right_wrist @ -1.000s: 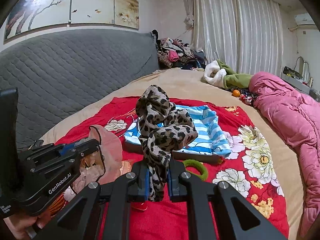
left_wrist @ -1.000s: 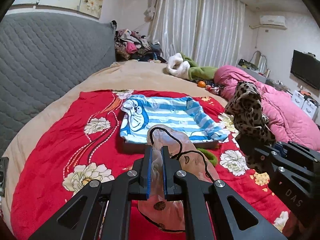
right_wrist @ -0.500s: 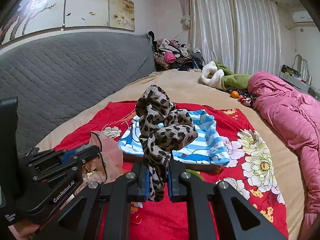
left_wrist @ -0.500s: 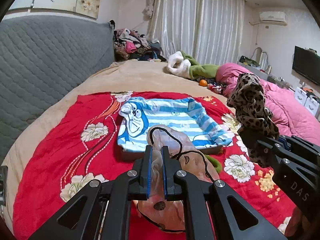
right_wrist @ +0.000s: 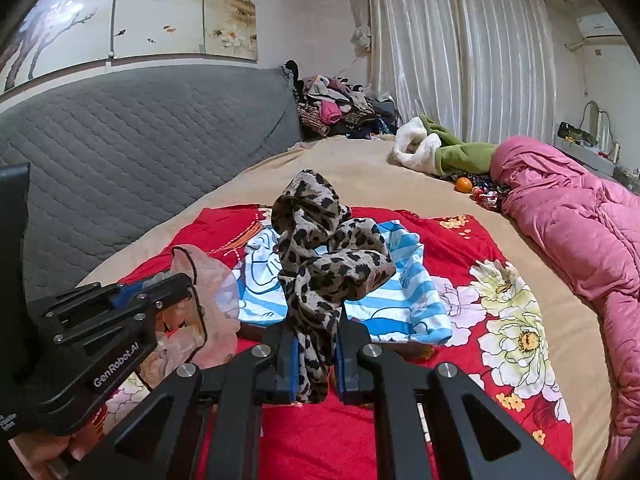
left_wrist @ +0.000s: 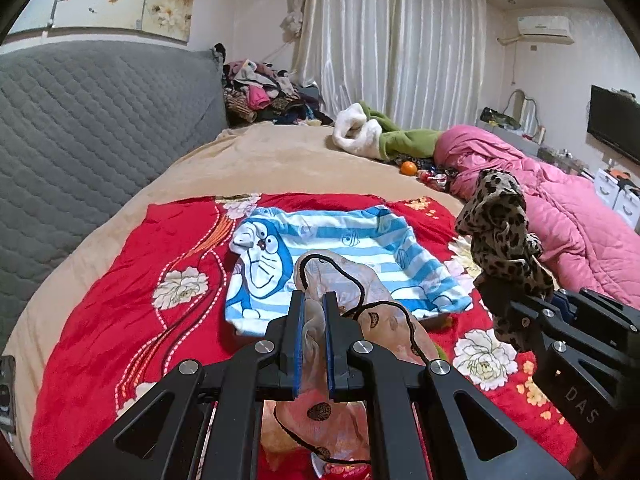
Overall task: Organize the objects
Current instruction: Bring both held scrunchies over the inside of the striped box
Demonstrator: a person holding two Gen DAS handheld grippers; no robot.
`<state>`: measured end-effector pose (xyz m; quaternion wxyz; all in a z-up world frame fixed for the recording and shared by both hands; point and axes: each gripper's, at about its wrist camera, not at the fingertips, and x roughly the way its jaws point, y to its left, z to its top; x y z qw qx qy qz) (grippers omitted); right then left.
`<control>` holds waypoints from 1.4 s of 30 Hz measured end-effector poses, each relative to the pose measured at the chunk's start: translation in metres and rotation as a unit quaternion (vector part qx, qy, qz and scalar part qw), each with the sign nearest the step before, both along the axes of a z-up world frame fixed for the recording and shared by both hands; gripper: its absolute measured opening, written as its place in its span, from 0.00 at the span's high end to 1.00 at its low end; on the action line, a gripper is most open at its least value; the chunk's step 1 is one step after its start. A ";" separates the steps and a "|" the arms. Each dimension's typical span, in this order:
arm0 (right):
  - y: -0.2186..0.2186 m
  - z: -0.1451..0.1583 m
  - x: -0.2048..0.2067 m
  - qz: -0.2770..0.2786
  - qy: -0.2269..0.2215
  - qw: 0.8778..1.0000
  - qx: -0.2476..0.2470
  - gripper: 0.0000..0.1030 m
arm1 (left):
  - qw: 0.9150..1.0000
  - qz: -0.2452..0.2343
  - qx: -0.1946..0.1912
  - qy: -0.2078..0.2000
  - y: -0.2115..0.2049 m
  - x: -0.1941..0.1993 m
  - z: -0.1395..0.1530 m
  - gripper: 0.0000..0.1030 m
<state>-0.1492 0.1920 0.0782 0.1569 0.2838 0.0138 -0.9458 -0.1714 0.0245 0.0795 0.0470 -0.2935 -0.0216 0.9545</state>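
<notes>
Your left hand-held gripper [left_wrist: 314,334] is clamped on a sheer pink cloth with black trim [left_wrist: 372,300], and your right hand-held gripper [right_wrist: 314,350] is clamped on a leopard-print scarf [right_wrist: 320,264]; both hang above the red floral blanket [left_wrist: 120,300], just in front of the blue striped cartoon shirt [left_wrist: 344,256] lying flat there. The thin pink fabric could slip from so narrow a pinch. Either dangling tail may snag the shirt and drag it askew if you sweep low across it.
</notes>
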 end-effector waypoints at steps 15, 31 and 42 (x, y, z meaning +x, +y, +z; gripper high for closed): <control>0.015 -0.006 -0.057 -0.018 -0.007 1.000 -0.002 0.87 | 1.000 0.005 -0.024 -0.016 0.020 -0.057 -0.011 0.92; 0.005 -0.027 -0.139 -0.013 -0.038 0.999 0.019 0.87 | 0.999 0.018 -0.030 -0.038 0.022 -0.133 -0.027 0.92; -0.004 -0.069 -0.199 -0.012 -0.089 0.996 0.026 0.87 | 0.996 0.031 -0.039 -0.077 0.016 -0.199 -0.062 0.92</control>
